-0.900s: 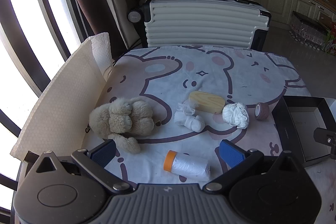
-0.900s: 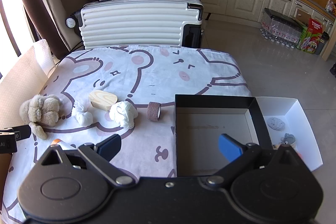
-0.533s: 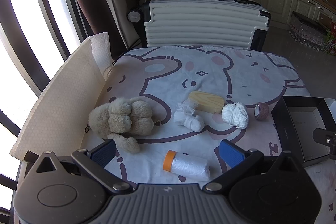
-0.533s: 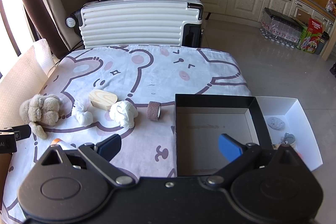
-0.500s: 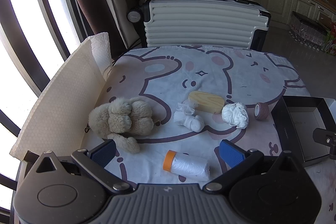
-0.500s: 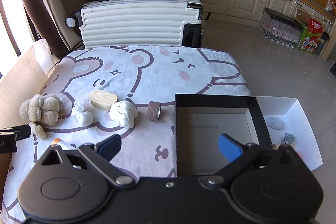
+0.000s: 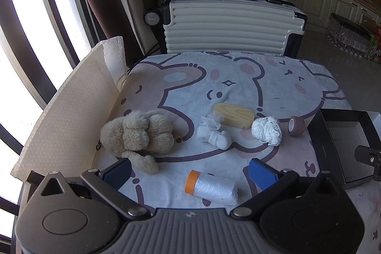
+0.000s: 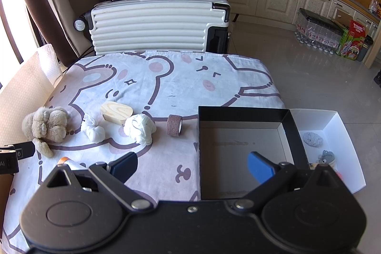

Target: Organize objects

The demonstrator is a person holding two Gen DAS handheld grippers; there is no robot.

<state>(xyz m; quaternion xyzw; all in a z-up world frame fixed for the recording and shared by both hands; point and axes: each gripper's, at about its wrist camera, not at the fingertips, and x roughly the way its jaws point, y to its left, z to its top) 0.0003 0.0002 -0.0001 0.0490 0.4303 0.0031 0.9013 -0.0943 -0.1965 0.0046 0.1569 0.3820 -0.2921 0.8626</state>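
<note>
On the bear-print cloth lie a beige plush toy [image 7: 138, 132], a white sock bundle [image 7: 213, 132], a wooden block [image 7: 234, 114], a white cloth ball [image 7: 266, 130], a brown tape roll [image 7: 296, 126] and a plastic-bag roll with an orange end [image 7: 212, 187]. My left gripper [image 7: 189, 171] is open and empty just above the bag roll. My right gripper [image 8: 191, 164] is open and empty over the left edge of the black box [image 8: 240, 112]. The plush toy [image 8: 45, 125], cloth ball [image 8: 140, 129] and tape roll [image 8: 174, 125] also show in the right wrist view.
A white box [image 8: 338, 127] with small grey items stands right of the black box. A white suitcase [image 7: 228, 25] stands behind the table. A cream foam sheet [image 7: 71, 106] lines the table's left edge. Kitchen cabinets and bottle packs are at the far right.
</note>
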